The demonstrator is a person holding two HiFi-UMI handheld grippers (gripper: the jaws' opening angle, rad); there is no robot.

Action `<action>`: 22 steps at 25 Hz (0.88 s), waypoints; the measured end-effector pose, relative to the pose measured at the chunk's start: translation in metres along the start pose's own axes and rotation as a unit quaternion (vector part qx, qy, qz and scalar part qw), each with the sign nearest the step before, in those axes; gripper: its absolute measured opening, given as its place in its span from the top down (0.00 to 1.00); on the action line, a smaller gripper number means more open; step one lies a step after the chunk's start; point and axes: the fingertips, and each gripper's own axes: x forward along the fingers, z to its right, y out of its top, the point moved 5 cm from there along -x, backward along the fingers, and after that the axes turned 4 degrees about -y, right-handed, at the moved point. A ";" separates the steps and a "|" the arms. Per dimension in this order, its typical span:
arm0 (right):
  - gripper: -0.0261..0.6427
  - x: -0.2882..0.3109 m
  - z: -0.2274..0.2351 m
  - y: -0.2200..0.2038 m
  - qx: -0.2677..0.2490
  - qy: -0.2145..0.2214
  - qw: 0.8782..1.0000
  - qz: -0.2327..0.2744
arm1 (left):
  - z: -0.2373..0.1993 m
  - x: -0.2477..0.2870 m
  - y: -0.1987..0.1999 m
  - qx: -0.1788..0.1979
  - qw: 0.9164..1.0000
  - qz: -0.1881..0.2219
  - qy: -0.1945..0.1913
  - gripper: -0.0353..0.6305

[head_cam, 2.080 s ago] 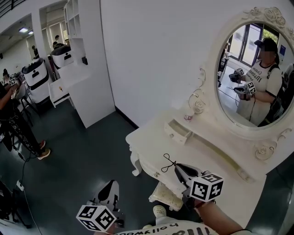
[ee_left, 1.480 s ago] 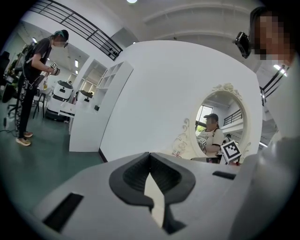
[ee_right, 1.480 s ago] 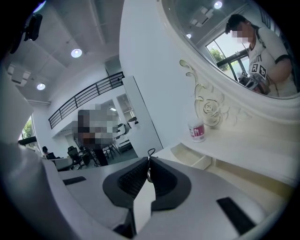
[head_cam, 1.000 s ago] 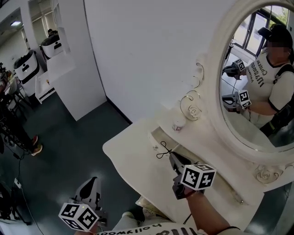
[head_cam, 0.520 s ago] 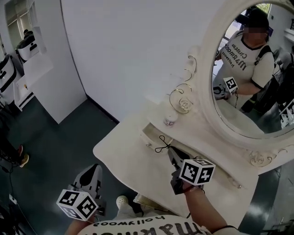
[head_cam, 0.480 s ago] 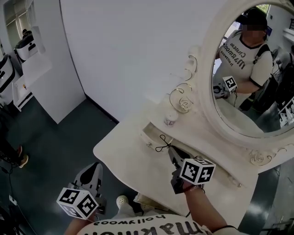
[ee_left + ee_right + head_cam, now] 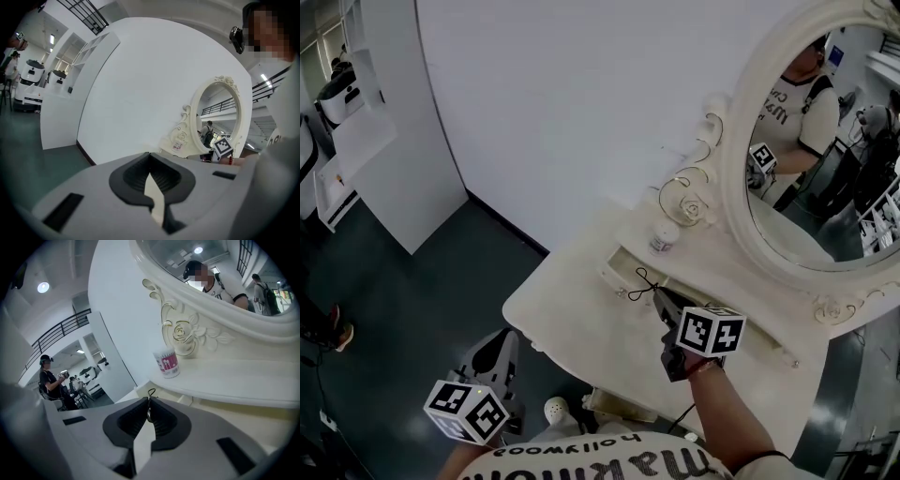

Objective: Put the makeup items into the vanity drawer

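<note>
My right gripper (image 7: 657, 292) is over the white vanity top (image 7: 567, 323), shut on a thin black looped item (image 7: 639, 283) that sticks out past its tips. The loop hangs just beside a small pulled-out drawer (image 7: 622, 273) under the raised shelf. In the right gripper view the black loop (image 7: 150, 403) is pinched between the shut jaws. A small cup with a pink label (image 7: 166, 363) stands on the shelf ahead, also seen as a cup (image 7: 664, 236) from above. My left gripper (image 7: 506, 339) hangs low off the vanity's left edge, shut and empty (image 7: 150, 177).
An oval mirror (image 7: 825, 169) in an ornate white frame rises behind the shelf and reflects the person. A white cabinet (image 7: 380, 141) stands at the far left on the dark floor. A white stool (image 7: 619, 405) sits under the vanity's front edge.
The head view has swung and drawn closer to the vanity. My right gripper, still holding the black loop, has come up to the small drawer. The left gripper stays low.
</note>
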 end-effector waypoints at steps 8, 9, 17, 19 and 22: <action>0.91 0.014 -0.001 0.006 -0.022 -0.027 0.999 -0.017 | -0.009 -0.006 -0.001 -0.015 1.000 0.012 0.003 0.94; 0.91 0.015 -0.002 0.006 -0.020 -0.025 0.999 -0.019 | -0.009 -0.006 -0.001 -0.015 1.000 0.013 0.003 0.94; 0.91 0.025 -0.001 0.017 -0.038 -0.030 0.998 -0.026 | -0.010 -0.013 0.004 -0.017 0.999 0.029 0.015 0.94; 0.91 0.027 -0.001 0.018 -0.032 -0.030 0.999 -0.029 | -0.010 -0.015 0.005 -0.019 0.999 0.033 0.020 0.94; 0.91 0.028 0.001 0.018 -0.024 -0.030 0.999 -0.032 | -0.009 -0.016 0.007 -0.018 0.999 0.037 0.022 0.94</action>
